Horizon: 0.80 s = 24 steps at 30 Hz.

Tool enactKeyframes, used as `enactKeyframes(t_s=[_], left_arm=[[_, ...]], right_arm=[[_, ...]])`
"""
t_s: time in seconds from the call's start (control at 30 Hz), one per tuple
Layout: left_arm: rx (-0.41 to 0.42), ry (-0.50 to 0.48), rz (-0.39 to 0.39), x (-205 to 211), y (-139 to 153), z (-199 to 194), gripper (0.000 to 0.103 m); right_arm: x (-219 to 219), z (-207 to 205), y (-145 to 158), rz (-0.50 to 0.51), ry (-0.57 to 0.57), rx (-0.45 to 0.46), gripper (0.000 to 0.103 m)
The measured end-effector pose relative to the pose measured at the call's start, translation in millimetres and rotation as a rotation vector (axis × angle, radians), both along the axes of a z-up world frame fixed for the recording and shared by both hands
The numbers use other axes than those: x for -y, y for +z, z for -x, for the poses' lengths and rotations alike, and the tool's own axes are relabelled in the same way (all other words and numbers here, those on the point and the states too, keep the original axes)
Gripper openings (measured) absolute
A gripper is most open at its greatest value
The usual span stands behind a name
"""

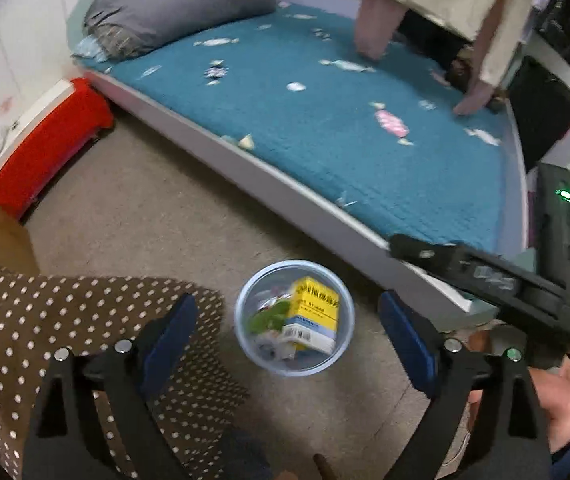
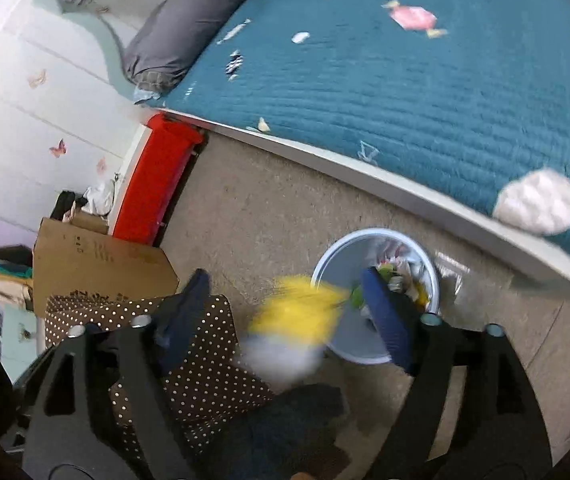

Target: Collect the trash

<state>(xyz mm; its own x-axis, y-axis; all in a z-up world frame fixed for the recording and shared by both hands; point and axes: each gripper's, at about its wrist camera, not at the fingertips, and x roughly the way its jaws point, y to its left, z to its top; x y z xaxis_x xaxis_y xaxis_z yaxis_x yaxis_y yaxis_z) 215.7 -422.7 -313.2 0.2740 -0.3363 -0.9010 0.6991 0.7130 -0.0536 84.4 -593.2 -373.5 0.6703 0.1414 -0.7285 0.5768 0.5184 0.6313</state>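
Left wrist view: the left gripper (image 1: 289,340) is being held with its blue fingers (image 1: 169,332) spread wide, nothing pressed between them. One pale blue bin (image 1: 245,328) is being framed between the fingers, standing on the carpet (image 1: 145,208) beside the bed (image 1: 345,128). One yellow-and-white box (image 1: 313,320) is being seen lying inside the bin, with green scraps beside it; a barcode and printed characters are visible on the box, but the writing cannot be read. At far right the right gripper (image 1: 497,276) is being seen from the side.

Right wrist view: the right gripper (image 2: 285,308) is being held with its jaws wide apart, gripping nothing. One yellow-and-white object (image 2: 293,324), heavily blurred, is being caught between the fingers (image 2: 385,312), touching neither pad; it lies just left of the bin (image 2: 333,256). One crumpled white wrapper (image 2: 537,200) is being seen on the teal bed cover (image 2: 405,92) near its edge. One cardboard box (image 2: 97,260) stands at left.
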Motion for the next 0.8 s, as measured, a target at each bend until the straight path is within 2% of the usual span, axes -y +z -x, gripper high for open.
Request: enactKeyframes(t_s=[0.07, 0.2, 0.33, 0.47, 0.6, 0.8], left_arm=[[0.024, 0.031, -0.003, -8, 5, 0, 0.091], [0.085, 0.056, 0.02, -25, 26, 5, 0.092], [0.13, 0.041, 0.057, -39, 46, 19, 0.093], [0.194, 0.048, 0.078, -59, 72, 37, 0.093], [0.228, 0.067, 0.166, -87, 101, 55, 0.093], [0.367, 0.086, 0.141, -129, 143, 89, 0.093]], right_arm=[[-2, 7, 5, 0.024, -0.012, -0.011, 0.097], [-5, 18, 22, 0.077, -0.038, -0.023, 0.097], [-13, 30, 49, 0.141, -0.066, -0.015, 0.097], [-28, 39, 86, 0.194, -0.048, 0.031, 0.097], [-54, 44, 131, 0.273, -0.015, 0.081, 0.097], [-104, 51, 197, 0.397, 0.058, 0.157, 0.097]])
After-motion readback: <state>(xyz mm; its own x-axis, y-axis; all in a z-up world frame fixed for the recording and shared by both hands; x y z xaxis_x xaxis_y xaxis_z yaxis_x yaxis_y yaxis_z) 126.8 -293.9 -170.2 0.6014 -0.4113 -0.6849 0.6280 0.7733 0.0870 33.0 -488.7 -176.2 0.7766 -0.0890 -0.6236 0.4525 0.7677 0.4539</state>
